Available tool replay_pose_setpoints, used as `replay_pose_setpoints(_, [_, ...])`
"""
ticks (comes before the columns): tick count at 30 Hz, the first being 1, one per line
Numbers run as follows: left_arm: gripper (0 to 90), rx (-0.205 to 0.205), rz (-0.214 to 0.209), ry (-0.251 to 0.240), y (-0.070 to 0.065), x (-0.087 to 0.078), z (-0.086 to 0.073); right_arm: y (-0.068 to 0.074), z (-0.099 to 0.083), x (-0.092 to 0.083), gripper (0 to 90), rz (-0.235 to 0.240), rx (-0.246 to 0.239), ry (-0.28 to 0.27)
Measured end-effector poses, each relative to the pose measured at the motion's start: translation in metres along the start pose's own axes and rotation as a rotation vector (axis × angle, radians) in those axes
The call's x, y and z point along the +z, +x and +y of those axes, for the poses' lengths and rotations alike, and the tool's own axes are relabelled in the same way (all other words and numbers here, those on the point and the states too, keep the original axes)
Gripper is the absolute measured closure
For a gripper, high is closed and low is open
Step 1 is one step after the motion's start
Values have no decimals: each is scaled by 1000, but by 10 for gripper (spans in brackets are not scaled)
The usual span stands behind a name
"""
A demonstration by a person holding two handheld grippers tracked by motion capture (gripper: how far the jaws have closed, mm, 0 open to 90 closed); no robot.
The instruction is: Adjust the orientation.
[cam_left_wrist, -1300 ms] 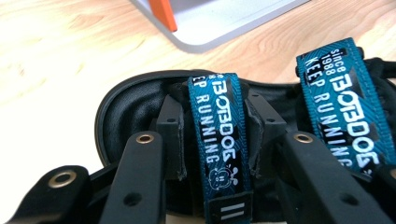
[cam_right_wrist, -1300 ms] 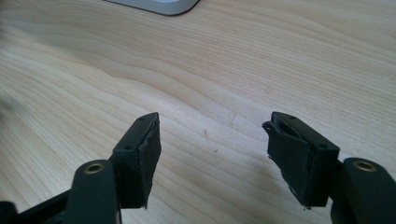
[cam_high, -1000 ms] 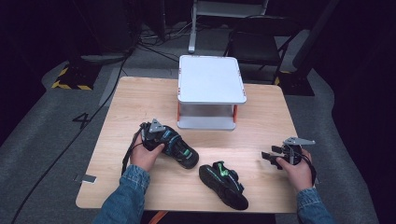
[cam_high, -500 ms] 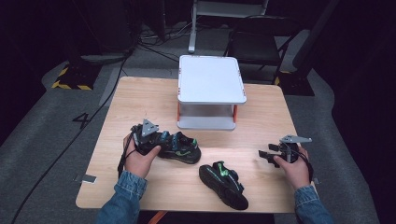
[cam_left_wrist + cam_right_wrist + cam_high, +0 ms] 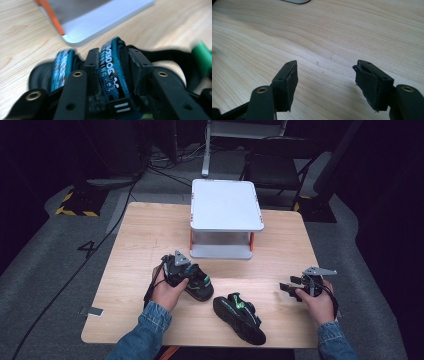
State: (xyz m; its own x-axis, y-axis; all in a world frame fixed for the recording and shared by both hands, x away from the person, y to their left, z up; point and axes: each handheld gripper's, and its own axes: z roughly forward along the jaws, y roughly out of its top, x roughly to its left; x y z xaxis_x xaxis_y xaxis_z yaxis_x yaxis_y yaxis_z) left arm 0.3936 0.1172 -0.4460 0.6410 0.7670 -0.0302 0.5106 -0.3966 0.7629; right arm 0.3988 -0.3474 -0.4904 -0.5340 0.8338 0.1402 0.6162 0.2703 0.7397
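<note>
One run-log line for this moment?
left claw: shut on black-and-teal shoe's strap | right claw: open over wooden table | second black shoe: untouched

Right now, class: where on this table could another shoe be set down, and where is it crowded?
Free: left of the stand, and the stretch between the stand and the right gripper. Crowded: the front middle, where the left gripper grips one shoe beside the other shoe.

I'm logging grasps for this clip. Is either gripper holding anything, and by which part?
The left gripper clamps a black shoe by its blue printed strap. The right gripper is open, holding nothing.
</note>
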Motion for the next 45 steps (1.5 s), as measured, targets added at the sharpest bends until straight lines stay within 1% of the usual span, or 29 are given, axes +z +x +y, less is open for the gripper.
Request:
replay_pose_setpoints(2, [659, 19, -29, -4, 2, -8, -1, 1, 1, 1, 352, 6, -5, 0])
replay_pose_setpoints(3, [660, 39, -50, -5, 2, -12, -3, 1, 2, 2, 352, 7, -8, 1])
replay_pose_setpoints(6, [661, 110, -133, 12, -1, -26, -4, 4, 7, 7, 352, 18, -17, -1])
replay_pose_setpoints(8, [660, 174, -178, 20, -7, -33, -5, 7, 11, 12, 352, 29, -27, 5])
replay_pose_setpoints(10, [660, 230, -249, 14, -13, -37, -6, 10, 15, 18, 352, 42, -43, 6])
replay_pose_setpoints(12, [659, 259, -317, 8, -18, -37, -10, 14, 19, 21, 352, 54, -57, 11])
replay_pose_setpoints(13, [657, 275, -339, 12, -20, -34, -11, 16, 20, 23, 352, 59, -64, 13])
replay_pose_setpoints(14, [655, 288, -354, 20, -23, -31, -13, 18, 20, 24, 352, 61, -70, 15])
replay_pose_setpoints(16, [657, 330, -376, 28, -29, -23, -14, 18, 21, 24, 352, 65, -76, 14])
replay_pose_setpoints(17, [658, 338, -397, 13, -32, -20, -14, 18, 22, 24, 352, 63, -75, 12])
replay_pose_setpoints(19, [655, 364, -399, -7, -35, -18, -11, 18, 21, 23, 351, 61, -68, 8])
replay_pose_setpoints(21, [642, 365, -409, -36, -35, -16, -10, 16, 20, 22, 351, 55, -66, 7])
replay_pose_setpoints(22, [638, 363, -422, -48, -35, -15, -9, 16, 20, 21, 350, 53, -63, 9])
replay_pose_setpoints(24, [631, 319, -471, -114, -36, -15, -7, 18, 20, 18, 343, 48, -72, 10])
replay_pose_setpoints(25, [590, 296, -478, -138, -35, -16, -6, 20, 20, 15, 343, 47, -77, 5])
replay_pose_setpoints(27, [499, 273, -465, -144, -33, -19, -3, 24, 22, 11, 340, 48, -89, -5])
replay_pose_setpoints(28, [472, 258, -461, -149, -31, -21, -2, 25, 22, 9, 340, 49, -97, -9])
replay_pose_setpoints(30, [407, 212, -454, -175, -25, -26, -1, 29, 23, 6, 340, 47, -105, -10])
replay_pose_setpoints(31, [385, 195, -431, -189, -20, -29, -1, 30, 23, 5, 340, 50, -111, -13])
replay_pose_setpoints(32, [362, 178, -396, -199, -15, -32, -1, 31, 24, 3, 340, 52, -110, -18])
replay_pose_setpoints(34, [323, 127, -291, -193, -4, -37, -2, 36, 27, 1, 342, 62, -117, -25])
replay_pose_setpoints(36, [317, 68, -156, -159, 8, -42, -4, 42, 30, -1, 377, 81, -135, -25])
replay_pose_setpoints(37, [312, 30, -99, -141, 14, -44, -6, 46, 31, -1, 388, 100, -138, -23])
replay_pose_setpoints(38, [303, -7, -47, -122, 19, -46, -8, 50, 32, -1, 397, 115, -147, -23])
replay_pose_setpoints(39, [299, -28, -6, -104, 24, -48, -10, 54, 33, -1, 404, 128, -159, -20])
replay_pose_setpoints(40, [299, -46, 22, -92, 28, -49, -12, 58, 35, -2, 413, 143, -169, -18])
replay_pose_setpoints(42, [295, -82, 54, -82, 35, -50, -16, 67, 37, -3, 432, 177, -184, -16])
replay_pose_setpoints(44, [287, -79, 90, -62, 40, -51, -18, 76, 39, -5, 430, 202, -190, -10])
replay_pose_setpoints(45, [286, -74, 104, -52, 41, -51, -18, 80, 40, -6, 432, 213, -190, 5])
